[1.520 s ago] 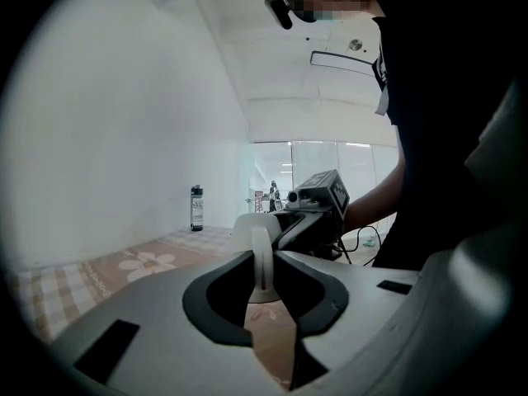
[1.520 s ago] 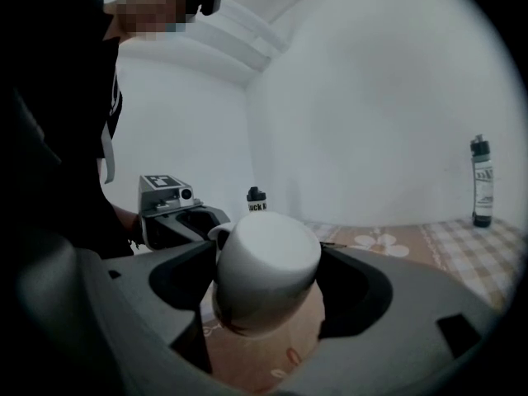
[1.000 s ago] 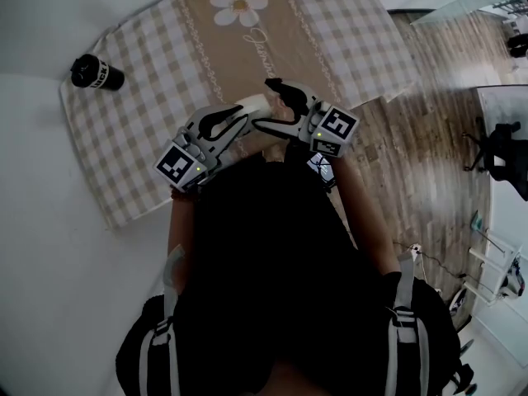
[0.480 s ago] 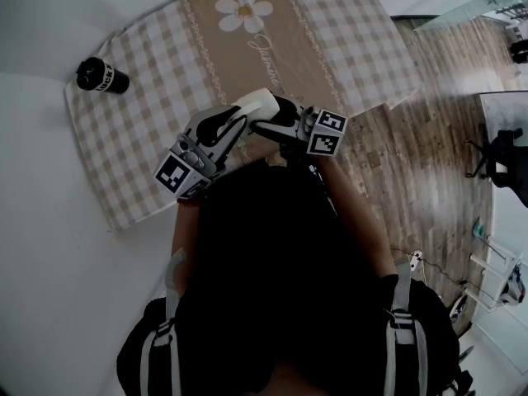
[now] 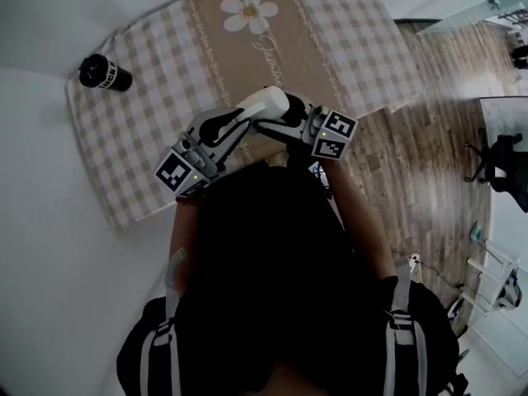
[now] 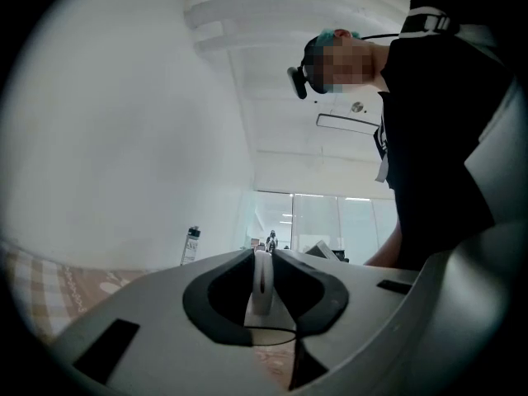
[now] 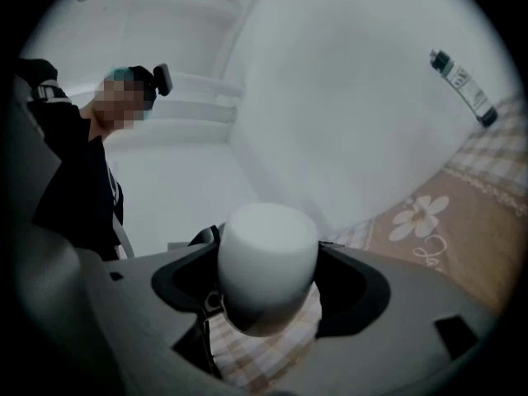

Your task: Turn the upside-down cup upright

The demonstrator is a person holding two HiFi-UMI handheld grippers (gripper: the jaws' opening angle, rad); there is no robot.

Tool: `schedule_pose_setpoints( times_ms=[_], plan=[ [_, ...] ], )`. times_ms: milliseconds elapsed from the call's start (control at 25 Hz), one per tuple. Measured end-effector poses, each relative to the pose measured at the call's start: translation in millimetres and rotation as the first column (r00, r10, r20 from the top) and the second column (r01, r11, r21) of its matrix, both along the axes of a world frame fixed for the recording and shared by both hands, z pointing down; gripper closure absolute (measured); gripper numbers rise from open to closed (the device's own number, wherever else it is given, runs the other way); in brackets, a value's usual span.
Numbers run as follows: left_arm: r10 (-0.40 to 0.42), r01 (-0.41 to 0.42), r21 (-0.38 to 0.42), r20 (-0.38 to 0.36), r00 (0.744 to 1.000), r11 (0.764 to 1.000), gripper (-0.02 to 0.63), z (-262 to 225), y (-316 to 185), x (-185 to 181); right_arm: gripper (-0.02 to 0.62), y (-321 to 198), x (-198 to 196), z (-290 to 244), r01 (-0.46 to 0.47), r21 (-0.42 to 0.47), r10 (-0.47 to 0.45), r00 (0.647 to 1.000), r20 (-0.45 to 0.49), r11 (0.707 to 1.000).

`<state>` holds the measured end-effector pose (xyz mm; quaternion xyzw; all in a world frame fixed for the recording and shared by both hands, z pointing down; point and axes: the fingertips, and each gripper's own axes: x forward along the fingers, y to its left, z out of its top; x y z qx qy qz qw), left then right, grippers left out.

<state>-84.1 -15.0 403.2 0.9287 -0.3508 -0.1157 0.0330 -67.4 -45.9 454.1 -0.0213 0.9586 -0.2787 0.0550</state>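
My left tongs (image 6: 262, 256) pinch the white cup (image 5: 266, 103) by its thin edge; my right tongs (image 7: 268, 244), wide apart, are closing around its body

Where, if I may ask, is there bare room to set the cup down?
The tablecloth is bare between the black bottle and the daisy print, and right of the daisy. Crowded at the near edge: left gripper pinches the cup, right gripper's jaws closing round it.

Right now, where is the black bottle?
In the head view, the black bottle stands at the upper left, on the checked cloth near its far-left corner, away from the white cup.
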Motion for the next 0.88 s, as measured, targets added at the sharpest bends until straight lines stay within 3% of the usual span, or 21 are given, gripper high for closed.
schedule_pose_setpoints(
  times_ms=[200,560,880],
  plan=[
    [0.037,-0.035,-0.021,0.132,0.991,0.999,0.522,9.4,0.3,8.6,0.227,-1.7,6.3,1.6,-0.02,0.112,0.031,0.994,-0.1,0.993],
    [0.04,-0.021,-0.063,0.319,0.947,0.998,0.517,41.8,3.0,14.7,0.227,-0.1,10.9,10.6,-0.008,0.286,0.078,0.969,-0.233,0.958],
    [0.04,-0.017,-0.063,0.391,0.919,0.998,0.514,52.9,1.9,20.9,0.227,3.1,11.8,13.5,0.008,0.348,0.096,0.955,-0.282,0.938]
  ],
)
